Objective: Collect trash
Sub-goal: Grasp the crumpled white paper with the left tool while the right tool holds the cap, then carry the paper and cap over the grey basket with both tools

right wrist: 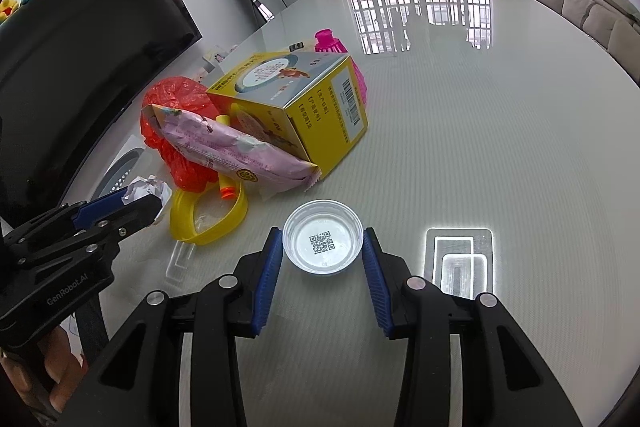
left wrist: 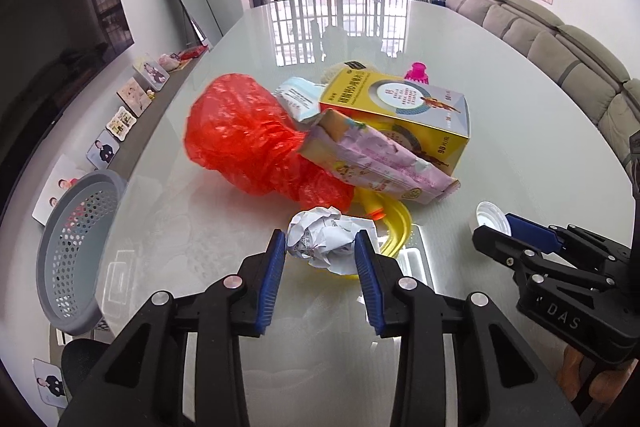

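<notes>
Glass table: left gripper clamps paper wad; right gripper brackets lid, contact unclear.

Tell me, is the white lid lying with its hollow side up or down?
Up: the white lid shows its rim and inner floor with a QR code.

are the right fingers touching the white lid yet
Cannot tell. In the right wrist view the fingers flank the lid closely, with no plain gap or contact showing. The left wrist view hides it.
</notes>
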